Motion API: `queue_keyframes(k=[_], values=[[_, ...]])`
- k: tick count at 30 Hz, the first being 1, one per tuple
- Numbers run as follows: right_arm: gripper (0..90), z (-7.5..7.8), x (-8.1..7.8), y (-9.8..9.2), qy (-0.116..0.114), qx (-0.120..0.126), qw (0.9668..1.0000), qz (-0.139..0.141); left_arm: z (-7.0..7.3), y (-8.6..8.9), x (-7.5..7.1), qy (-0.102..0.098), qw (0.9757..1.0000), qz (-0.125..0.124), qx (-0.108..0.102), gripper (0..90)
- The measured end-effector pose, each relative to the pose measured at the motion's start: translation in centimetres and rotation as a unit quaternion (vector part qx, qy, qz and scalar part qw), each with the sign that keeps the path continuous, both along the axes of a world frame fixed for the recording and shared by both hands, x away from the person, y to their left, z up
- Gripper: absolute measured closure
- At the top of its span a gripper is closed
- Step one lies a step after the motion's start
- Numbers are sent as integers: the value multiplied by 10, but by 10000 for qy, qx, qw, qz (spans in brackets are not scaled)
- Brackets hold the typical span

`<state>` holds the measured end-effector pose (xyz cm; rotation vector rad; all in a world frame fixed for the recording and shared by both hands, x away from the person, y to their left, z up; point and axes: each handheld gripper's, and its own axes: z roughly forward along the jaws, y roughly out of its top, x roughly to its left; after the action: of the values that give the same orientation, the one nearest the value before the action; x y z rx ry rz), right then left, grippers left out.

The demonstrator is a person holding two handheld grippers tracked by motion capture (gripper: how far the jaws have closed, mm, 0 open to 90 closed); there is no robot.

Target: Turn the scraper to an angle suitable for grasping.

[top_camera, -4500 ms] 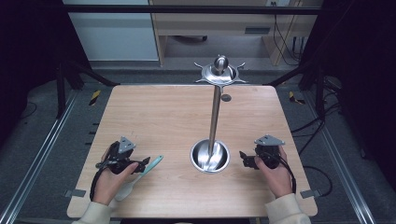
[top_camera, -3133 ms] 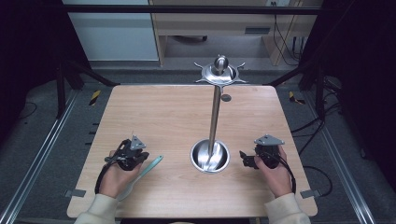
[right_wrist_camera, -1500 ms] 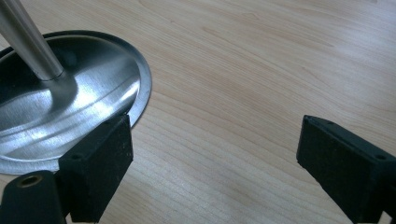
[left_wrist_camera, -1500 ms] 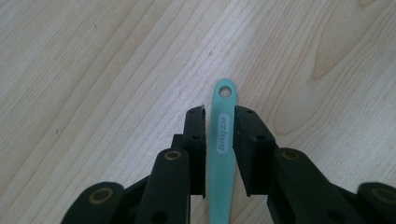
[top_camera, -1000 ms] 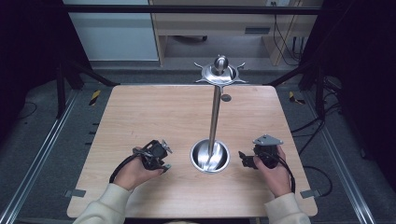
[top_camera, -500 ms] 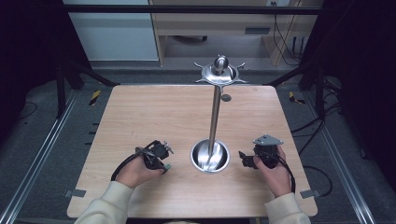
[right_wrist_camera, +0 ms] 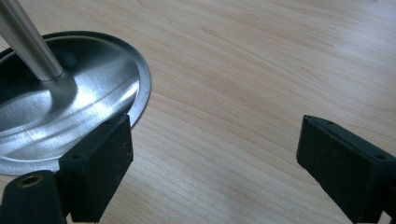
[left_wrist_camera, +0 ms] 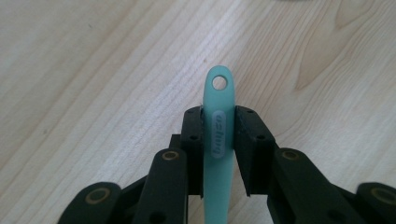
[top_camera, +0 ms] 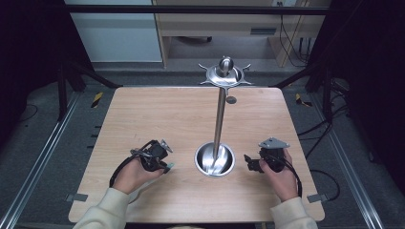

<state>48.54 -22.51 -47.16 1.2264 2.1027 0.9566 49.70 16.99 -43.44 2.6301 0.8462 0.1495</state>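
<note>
- Where the wooden table (top_camera: 157, 114) meets the person's side, two hands enter from below, each holding a black gripper.
- Left gripper (left_wrist_camera: 218, 128): clenched on a pale teal handle (left_wrist_camera: 218, 140), its jaws pressing the flat strip from both sides (an oval grey label lies between them).
- Teal handle, tip: rounded, pierced by a small hole, and projecting just beyond the jaw ends above the bare wood; in the high view a little of it shows at the gripper (top_camera: 165, 164), left of the stand's base.
- What the handle belongs to cannot be told, as its lower part runs out of the left gripper view.
- Metal stand (top_camera: 219, 119): an upright pole rising from a round, dished base (right_wrist_camera: 84, 107) to a spiked disc with a knob on top.
- Right gripper (right_wrist_camera: 215, 163): released, its jaws wide apart with only wood between them; one jaw sits just beside the base's rim.
- Right hand (top_camera: 279, 171): resting near the table's front edge, right of the base.
</note>
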Motion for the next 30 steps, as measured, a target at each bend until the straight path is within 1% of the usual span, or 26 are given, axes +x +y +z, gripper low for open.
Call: queue_keyframes(k=[2, 5, 9, 12, 14, 16, 18, 21, 23, 24, 25, 26, 27, 29, 30], values=[[111, 0, 0, 0, 15, 14, 10000, 1, 9, 2, -2, -125, 9997, 94, -174, 738], [111, 0, 0, 1, 22, 1, 10000, 6, 23, 3, -5, -278, 9989, 114, -371, 738], [111, 0, 0, 1, 12, -21, 10000, 24, 36, 2, -9, -433, 9981, 83, -439, 739], [111, 0, 0, 1, 19, -15, 10000, 15, 43, 3, -11, -469, 9975, 80, -526, 740], [111, 0, 0, 1, 18, -14, 10000, 18, 49, 4, -13, -522, 9963, 93, -671, 740], [111, 0, 0, 1, 17, -13, 10000, 21, 55, 6, -15, -599, 9954, 109, -738, 741], [111, 0, 0, 1, 20, -8, 10000, 26, 62, 8, -17, -711, 9940, 155, -820, 741], [110, -1, 0, 1, 15, -30, 10000, 37, 71, 10, -19, -804, 9926, 167, -899, 741], [110, -1, 0, 1, 16, -29, 10000, 36, 73, 11, -20, -816, 9923, 152, -919, 741], [110, -1, 0, 1, 16, -28, 10000, 30, 80, 12, -22, -880, 9912, 150, -974, 741], [110, -1, 0, 1, 15, -31, 10000, 29, 80, 12, -22, -880, 9912, 150, -974, 741], [110, -1, 0, 1, 12, -32, 10000, 29, 85, 13, -24, -956, 9901, 150, -1016, 741], [110, 0, 0, 1, 14, -18, 10000, 23, 88, 14, -24, -993, 9895, 156, -1038, 741], [110, 0, 0, 1, 20, -13, 10000, 8, 92, 15, -24, -1025, 9888, 167, -1076, 741], [110, 0, 0, 1, 25, -11, 10000, 3, 93, 15, -24, -1035, 9888, 163, -1064, 741]])
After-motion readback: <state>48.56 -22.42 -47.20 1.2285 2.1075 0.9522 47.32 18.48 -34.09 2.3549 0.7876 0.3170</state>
